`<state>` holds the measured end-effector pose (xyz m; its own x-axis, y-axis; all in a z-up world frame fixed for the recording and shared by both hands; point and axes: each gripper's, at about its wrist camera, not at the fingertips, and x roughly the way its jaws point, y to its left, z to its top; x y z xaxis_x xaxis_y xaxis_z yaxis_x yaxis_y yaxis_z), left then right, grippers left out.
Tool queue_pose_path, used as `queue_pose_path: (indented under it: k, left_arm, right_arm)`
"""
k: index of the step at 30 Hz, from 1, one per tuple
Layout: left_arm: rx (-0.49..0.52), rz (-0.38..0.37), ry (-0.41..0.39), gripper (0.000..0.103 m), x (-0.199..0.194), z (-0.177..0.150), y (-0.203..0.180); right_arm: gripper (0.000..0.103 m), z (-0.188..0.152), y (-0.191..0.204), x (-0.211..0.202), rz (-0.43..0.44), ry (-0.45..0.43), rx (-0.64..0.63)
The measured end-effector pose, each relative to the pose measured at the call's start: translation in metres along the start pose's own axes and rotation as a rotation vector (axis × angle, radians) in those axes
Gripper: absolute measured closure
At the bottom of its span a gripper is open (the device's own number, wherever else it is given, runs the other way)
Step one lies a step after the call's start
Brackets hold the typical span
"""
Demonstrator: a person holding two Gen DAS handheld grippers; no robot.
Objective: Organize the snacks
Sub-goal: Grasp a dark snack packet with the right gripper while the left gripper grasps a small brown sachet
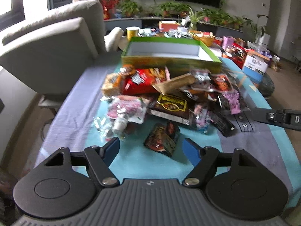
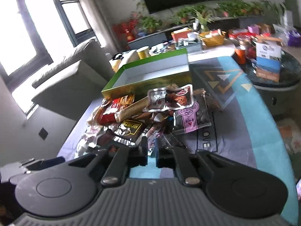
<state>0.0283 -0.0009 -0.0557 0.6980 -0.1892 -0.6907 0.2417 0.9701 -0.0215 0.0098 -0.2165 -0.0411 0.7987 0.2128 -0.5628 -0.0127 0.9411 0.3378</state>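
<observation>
A pile of snack packets lies on a blue and purple cloth, against an open green box with a bare white inside. My left gripper is open, its blue pads wide apart. A small dark packet lies loose just ahead of the gap, apart from the pile. My right gripper is low at the pile's near edge, jaws narrowly apart, with no packet pressed between them. A dark bag with a pink label lies at the pile's right side.
A grey sofa stands left of the table. Behind the box is a low table crowded with small items. Cartons stand on a round dark table at the right. Bare cloth spreads right of the pile.
</observation>
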Motion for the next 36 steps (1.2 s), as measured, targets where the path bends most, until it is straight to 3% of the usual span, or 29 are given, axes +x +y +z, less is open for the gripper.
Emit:
queue_pose_path:
  k: [5,10,14,18,20,26,29,36]
  left_arm:
    - [0.039,-0.06,-0.006,0.031,0.013,-0.001,-0.007]
    - [0.074,-0.065,0.026,0.031,0.034,-0.001,-0.015]
    - [0.076,-0.081,0.043,0.033,0.049,0.0,-0.014]
    - [0.071,-0.102,0.075,0.068,0.064,0.002,-0.012]
    - [0.054,-0.12,0.099,0.077,0.073,0.002,-0.009]
    - [0.065,-0.145,0.068,0.087,0.073,0.003,-0.009]
    - [0.063,-0.151,0.066,0.101,0.074,0.004,-0.01]
    - [0.062,-0.146,0.008,0.101,0.055,0.01,-0.008]
  right_arm:
    - [0.046,-0.011,0.0,0.017,-0.001,0.042,-0.102]
    - [0.046,-0.01,-0.014,0.038,-0.006,0.081,-0.079]
    - [0.045,-0.009,-0.016,0.05,-0.049,0.071,-0.161]
    - [0.045,-0.005,-0.02,0.068,-0.064,0.115,-0.229]
    - [0.045,-0.004,-0.02,0.077,-0.059,0.137,-0.263]
    - [0.046,-0.007,-0.024,0.096,-0.078,0.174,-0.302]
    - [0.046,-0.007,-0.02,0.097,-0.061,0.16,-0.332]
    - [0.047,-0.008,-0.012,0.079,-0.05,0.171,-0.318]
